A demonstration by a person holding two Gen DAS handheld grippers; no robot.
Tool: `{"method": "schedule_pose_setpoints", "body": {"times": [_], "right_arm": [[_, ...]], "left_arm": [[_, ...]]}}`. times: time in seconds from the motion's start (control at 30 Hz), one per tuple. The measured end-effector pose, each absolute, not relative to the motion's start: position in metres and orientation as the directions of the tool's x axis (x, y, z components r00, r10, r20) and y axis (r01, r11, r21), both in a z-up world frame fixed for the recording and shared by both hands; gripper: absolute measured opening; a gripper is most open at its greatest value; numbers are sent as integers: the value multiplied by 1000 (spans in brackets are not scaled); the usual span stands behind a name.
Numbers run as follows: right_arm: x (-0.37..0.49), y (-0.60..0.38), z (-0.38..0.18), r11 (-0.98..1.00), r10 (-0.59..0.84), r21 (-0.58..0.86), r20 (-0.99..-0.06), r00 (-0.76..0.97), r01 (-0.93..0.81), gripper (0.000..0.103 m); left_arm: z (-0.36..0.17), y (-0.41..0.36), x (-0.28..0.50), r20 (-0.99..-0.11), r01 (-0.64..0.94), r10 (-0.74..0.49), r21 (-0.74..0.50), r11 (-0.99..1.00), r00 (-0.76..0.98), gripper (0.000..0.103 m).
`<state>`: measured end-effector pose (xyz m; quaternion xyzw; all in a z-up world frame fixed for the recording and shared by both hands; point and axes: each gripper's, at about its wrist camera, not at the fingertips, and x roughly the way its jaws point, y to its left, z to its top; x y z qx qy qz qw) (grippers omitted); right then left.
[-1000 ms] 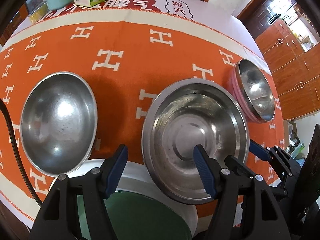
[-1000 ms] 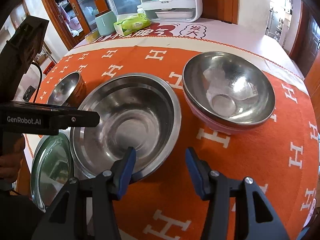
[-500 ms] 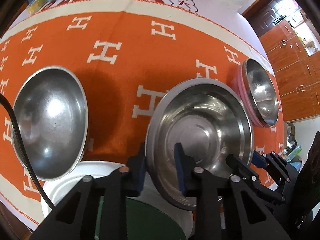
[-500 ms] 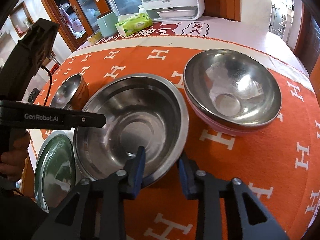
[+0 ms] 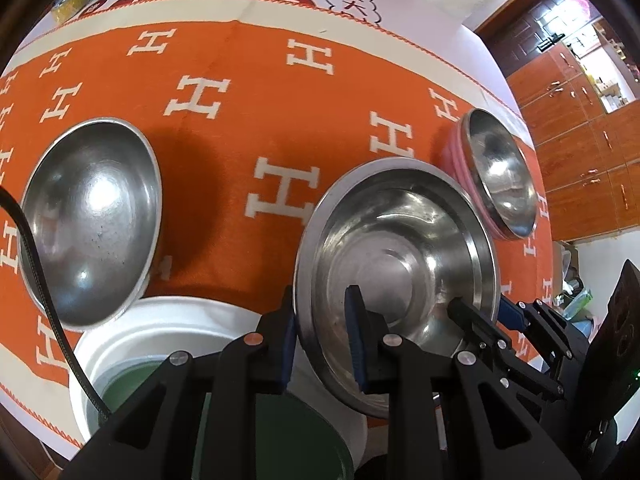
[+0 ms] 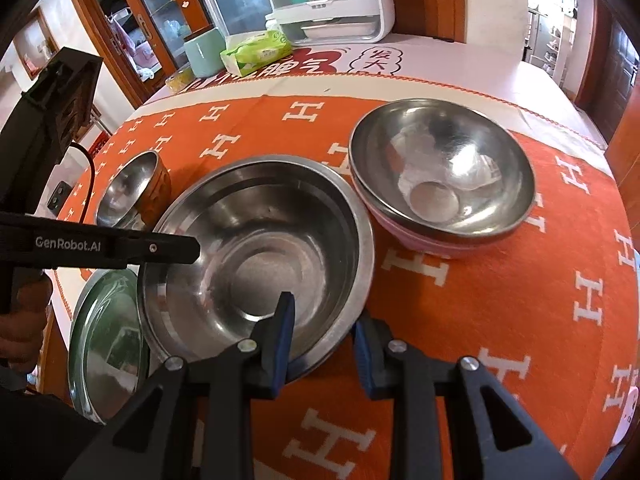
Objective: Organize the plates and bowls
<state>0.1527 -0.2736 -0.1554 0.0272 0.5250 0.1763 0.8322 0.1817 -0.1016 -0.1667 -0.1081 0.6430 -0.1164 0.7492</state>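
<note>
Bowls of stainless steel and one plate sit on an orange tablecloth (image 6: 500, 300) patterned with white H shapes, spread over a round table. Largest is the wide steel basin (image 6: 264, 264) near the table's front edge; both grippers clamp its rim from opposite sides. The left gripper (image 5: 320, 344) has one blue pad outside the rim and one inside, pressed tight on the metal. The right gripper (image 6: 324, 340) pinches the near rim the same way, one pad inside the basin and one outside on the cloth side.

Next in size, the pink-walled steel bowl (image 6: 444, 176) stands just beside the basin toward the right edge, with another steel bowl nested in it (the right wrist view shows the double rim; the left wrist view shows it only edge-on (image 5: 500, 180)). The round steel bowl (image 5: 88, 220) near the left edge fills much of the left wrist view, while the right wrist view shows it small, with a brown outer wall (image 6: 132, 188). Its near rim overlaps the white-rimmed green plate (image 5: 168, 320) at the front edge, which touches the basin's side.

Only the right wrist view shows the person's hand (image 6: 24, 320) on the left gripper's handle, a white dish cabinet (image 6: 332, 0), a mint cup (image 6: 204, 52) and a tissue pack (image 6: 256, 52) at the far edge.
</note>
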Motion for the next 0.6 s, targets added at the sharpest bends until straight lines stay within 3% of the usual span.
{"method": "schedule_pose_setpoints", "body": {"times": [0.6], "right_arm": [[102, -292, -117, 976, 197, 122, -840, 506, -179, 28]], "left_arm": [[-129, -132, 137, -916, 204, -361, -325, 924, 175, 21]]}}
